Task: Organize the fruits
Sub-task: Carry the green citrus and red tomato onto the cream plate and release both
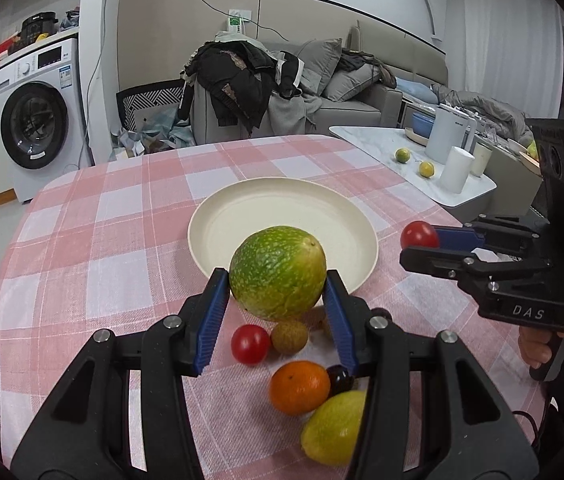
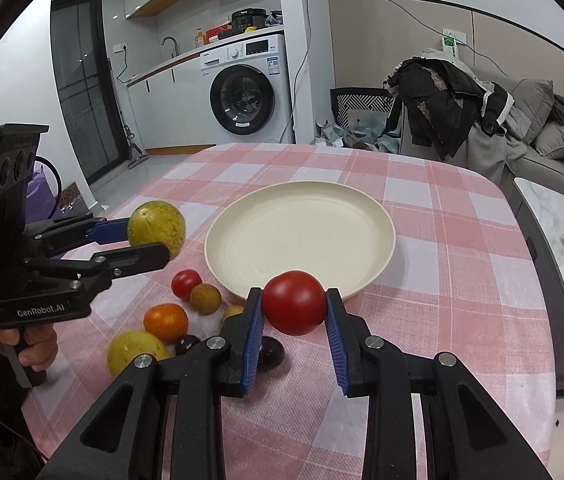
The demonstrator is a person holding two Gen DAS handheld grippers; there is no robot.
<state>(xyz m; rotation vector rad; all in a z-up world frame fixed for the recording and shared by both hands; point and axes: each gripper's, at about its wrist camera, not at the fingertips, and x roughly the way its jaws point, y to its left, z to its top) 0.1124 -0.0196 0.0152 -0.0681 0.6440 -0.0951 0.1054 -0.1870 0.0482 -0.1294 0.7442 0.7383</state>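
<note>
Carry step: your left gripper [image 1: 278, 296] clamps green fruit [image 1: 277, 272], your right gripper [image 2: 294, 316] clamps tomato [image 2: 294, 302], both just short of cream plate [image 2: 378, 256]. Next: move over plate, lower, release.

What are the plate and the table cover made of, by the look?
Plate: matte cream, no glaze shine; looks like plastic or a fibre composite, cannot tell which. Table cover: woven fabric, pink-and-white check, with visible weave and soft creases.

Black grippers [image 1: 278, 292], blue ribbed pads [image 2: 253, 332], silver screws, seemingly dark sleeves.
</note>
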